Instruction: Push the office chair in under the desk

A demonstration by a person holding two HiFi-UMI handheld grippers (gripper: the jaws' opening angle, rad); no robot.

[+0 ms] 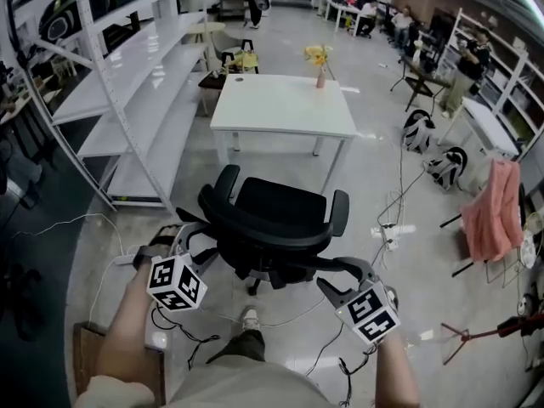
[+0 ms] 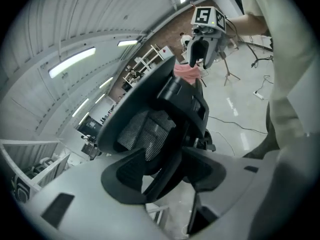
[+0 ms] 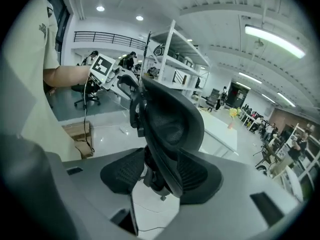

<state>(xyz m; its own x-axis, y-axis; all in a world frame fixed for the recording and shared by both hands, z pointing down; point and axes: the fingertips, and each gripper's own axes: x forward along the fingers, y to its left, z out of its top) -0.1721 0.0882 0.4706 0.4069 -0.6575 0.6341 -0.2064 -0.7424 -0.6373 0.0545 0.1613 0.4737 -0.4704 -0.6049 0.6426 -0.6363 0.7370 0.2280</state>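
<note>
Head view: both bare forearms reach forward and down from the bottom edge, left forearm angled slightly inward, right forearm nearly straight. Left gripper and right gripper sit at about the same height, well apart, one at each side of the chair backrest. Marker cubes face up at the camera: left cube, right cube.

Hard to make out: the hands are mostly covered by the cubes. In the head view the jaw tips merge with the black backrest. The chair base is largely hidden under the seat. A torso fills the right edge of the left gripper view and the left edge of the right gripper view.

Left gripper view: left gripper has its jaws closed narrow on the backrest rim, with the frame of the chair running up between the two pads. Right gripper shows beyond, at the far side of the backrest.

Right gripper view: right gripper is likewise clamped on the backrest edge, the mesh back of the chair rising straight ahead of the jaws. Left gripper shows past the chair, up and left.

Chair stands directly ahead of both grippers, seat facing away from them. Desk lies beyond the chair, apart from it, with bare floor between.
</note>
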